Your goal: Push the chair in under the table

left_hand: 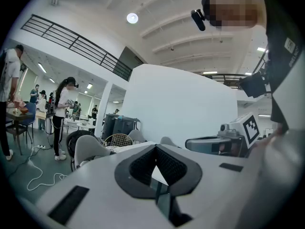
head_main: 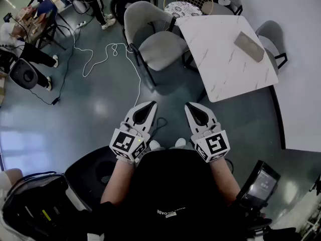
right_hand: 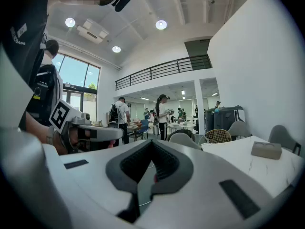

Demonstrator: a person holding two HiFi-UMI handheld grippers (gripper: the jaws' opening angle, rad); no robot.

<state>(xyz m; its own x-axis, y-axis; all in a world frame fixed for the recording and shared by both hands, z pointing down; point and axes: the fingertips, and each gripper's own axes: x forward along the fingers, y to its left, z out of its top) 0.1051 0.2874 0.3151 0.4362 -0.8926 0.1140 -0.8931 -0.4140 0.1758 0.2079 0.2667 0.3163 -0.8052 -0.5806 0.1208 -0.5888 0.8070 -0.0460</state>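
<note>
Black-shirted torso [head_main: 175,195] fills the lower edge, with the left gripper [head_main: 146,110] and right gripper [head_main: 195,112] just ahead, both jaws pressed together on nothing. Well beyond the jaws, the grey chair [head_main: 158,46] stands pulled out beside the marble worktop [head_main: 220,69], its legs partly hidden under the seat.

Smooth marble-look table [head_main: 220,59], matt cloth-covered chair [head_main: 160,49], glossy floor [head_main: 100,109].

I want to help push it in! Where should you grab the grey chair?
Take the top rim of the backrest, coming from behind the chair, on the side away from the table. The seat already faces the table, so gripping that thin curved rim probably lets one straight push slide it under.
</note>
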